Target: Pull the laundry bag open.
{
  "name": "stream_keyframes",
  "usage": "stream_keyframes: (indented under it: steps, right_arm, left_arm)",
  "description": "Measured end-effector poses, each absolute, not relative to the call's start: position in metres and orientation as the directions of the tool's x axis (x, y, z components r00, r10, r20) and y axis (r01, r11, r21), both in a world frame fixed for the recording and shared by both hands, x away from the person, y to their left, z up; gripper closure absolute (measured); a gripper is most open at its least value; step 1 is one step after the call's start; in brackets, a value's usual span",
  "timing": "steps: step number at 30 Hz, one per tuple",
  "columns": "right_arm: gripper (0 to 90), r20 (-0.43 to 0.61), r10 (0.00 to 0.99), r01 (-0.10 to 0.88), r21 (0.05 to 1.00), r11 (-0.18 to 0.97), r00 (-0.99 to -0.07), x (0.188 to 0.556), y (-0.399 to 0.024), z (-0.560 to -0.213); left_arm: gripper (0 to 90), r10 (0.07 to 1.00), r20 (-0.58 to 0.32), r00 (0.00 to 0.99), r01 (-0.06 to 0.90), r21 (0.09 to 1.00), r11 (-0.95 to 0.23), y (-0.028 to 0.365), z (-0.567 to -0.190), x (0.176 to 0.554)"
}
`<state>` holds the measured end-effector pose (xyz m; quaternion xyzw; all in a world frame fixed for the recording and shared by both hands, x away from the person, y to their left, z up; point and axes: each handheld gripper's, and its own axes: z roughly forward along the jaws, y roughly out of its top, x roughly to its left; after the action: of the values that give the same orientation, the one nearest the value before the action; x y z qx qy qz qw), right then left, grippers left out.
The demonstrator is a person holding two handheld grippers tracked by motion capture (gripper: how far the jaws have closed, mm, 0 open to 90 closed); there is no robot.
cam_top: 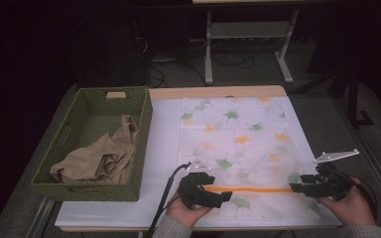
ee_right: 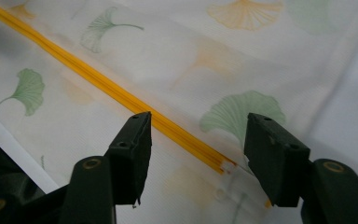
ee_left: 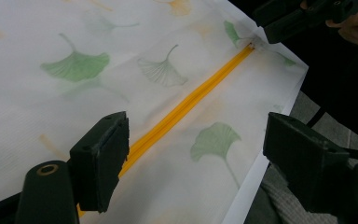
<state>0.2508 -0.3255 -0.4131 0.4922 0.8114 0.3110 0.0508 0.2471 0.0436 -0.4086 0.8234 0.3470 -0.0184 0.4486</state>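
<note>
The mesh bag [cam_top: 238, 148] with ginkgo leaves lies flat on the counter [cam_top: 163, 148], its orange zipper [cam_top: 253, 189] apparently still closed. Each hand-held gripper, left [cam_top: 226, 198] and right [cam_top: 294, 187], hangs released at a zipper end, grasping nothing. The cloth [cam_top: 99, 156] waits in the basket [cam_top: 139, 106]. No writing is readable.

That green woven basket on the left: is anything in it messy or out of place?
Yes. A beige cloth lies crumpled inside the green woven basket, one end draped up against its right wall. The leaf-printed white mesh bag beside it lies flat.
</note>
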Motion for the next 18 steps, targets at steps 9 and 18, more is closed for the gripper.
stream_keyframes:
  steps: [9,18]
  right_arm:
    - [43.7,0.239,0.853,0.808,0.509,0.297,-0.464,0.252,-0.343,-0.418]
    - [50.0,0.272,0.871,0.843,0.478,0.247,-0.409,0.256,-0.358,-0.421]
  left_arm:
    - [21.7,0.527,-0.363,0.768,0.598,0.7,-0.389,0.003,-0.408,0.258]
    - [30.5,0.516,-0.401,0.757,0.627,0.668,-0.4,-0.029,-0.416,0.268]
